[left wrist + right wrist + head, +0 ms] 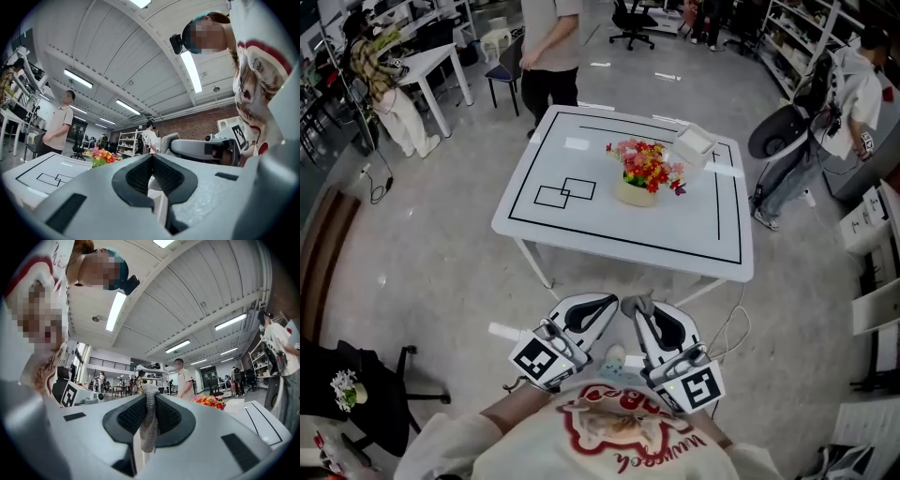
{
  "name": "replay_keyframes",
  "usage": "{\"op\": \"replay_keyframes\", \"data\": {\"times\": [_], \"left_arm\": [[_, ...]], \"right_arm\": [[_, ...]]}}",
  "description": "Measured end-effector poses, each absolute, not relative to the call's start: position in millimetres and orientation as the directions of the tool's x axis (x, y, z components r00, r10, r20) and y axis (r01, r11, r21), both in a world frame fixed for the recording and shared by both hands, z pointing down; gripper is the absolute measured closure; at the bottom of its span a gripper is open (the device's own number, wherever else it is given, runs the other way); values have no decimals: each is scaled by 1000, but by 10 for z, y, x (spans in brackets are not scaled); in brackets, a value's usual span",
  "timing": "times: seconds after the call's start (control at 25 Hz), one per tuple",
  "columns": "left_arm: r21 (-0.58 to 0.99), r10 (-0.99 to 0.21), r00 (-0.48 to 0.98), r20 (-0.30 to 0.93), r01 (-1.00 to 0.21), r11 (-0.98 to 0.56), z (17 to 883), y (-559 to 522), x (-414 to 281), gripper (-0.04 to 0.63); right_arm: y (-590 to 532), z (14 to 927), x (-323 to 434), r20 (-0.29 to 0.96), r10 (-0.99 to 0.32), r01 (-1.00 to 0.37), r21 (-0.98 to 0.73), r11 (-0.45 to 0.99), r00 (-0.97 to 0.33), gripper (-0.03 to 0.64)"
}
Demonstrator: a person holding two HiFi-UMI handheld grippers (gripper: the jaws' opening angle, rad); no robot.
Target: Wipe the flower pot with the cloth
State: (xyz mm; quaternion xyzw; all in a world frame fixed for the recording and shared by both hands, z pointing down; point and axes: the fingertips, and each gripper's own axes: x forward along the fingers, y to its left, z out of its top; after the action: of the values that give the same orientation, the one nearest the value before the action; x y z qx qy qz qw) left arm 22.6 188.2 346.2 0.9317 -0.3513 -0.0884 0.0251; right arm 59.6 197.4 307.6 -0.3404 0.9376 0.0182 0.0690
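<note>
The flower pot (635, 194) is a low, round, cream-coloured bowl. It carries a thick bunch of flowers (647, 164) in red, pink and yellow, with some green leaves among them. The bunch spreads wider than the pot and hides its top rim. The pot stands upright on the white counter (609, 230), inside the black line drawn round the top and a little toward the far right part. A white box (695, 142) sits just beside the flowers on the far right. Two small overlapping black rectangles (565, 193) are drawn on the counter to the left of the pot, apart from it.

Both grippers are held side by side close to the person's chest, short of the near edge of the counter and well apart from the pot. The left gripper (602, 302) has its jaws brought together, with nothing between the pads. The right gripper (639, 307) is clamped on the cloth (149, 420), a grey knitted piece. It is pinched into a narrow strip between the pads, with one end standing up past the tips and the other hanging below.

From each gripper view only the blooms show over the gripper body, and the pot itself is hidden. Other people stand around the room beyond the counter.
</note>
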Motion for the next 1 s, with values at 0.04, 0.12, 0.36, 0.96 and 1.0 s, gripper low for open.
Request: {"op": "replay_keyframes", "data": {"times": [0.04,0.12,0.36,0.96,1.0], "left_arm": [[109,-662,735,-147,-653,-750,3467,1800,258,592],[107,-666,730,-150,-658,-745,3474,1630,315,592],[109,-683,714,-157,-674,-730,3461,1196,486,592],[131,-717,686,-120,-705,-697,3635,935,694,592],[132,-718,685,-121,-706,-696,3635,939,697,592]], "right_arm": [[1879,3049,629,-157,-632,-639,-10,769,-759,573],[1701,3012,691,-178,-628,-637,-12,771,-758,572],[1310,3138,895,-123,-630,-630,-49,775,-767,572],[946,3286,1135,-115,-608,-607,-48,793,-785,572],[949,3304,1142,-109,-608,-607,-50,793,-786,572]]}}
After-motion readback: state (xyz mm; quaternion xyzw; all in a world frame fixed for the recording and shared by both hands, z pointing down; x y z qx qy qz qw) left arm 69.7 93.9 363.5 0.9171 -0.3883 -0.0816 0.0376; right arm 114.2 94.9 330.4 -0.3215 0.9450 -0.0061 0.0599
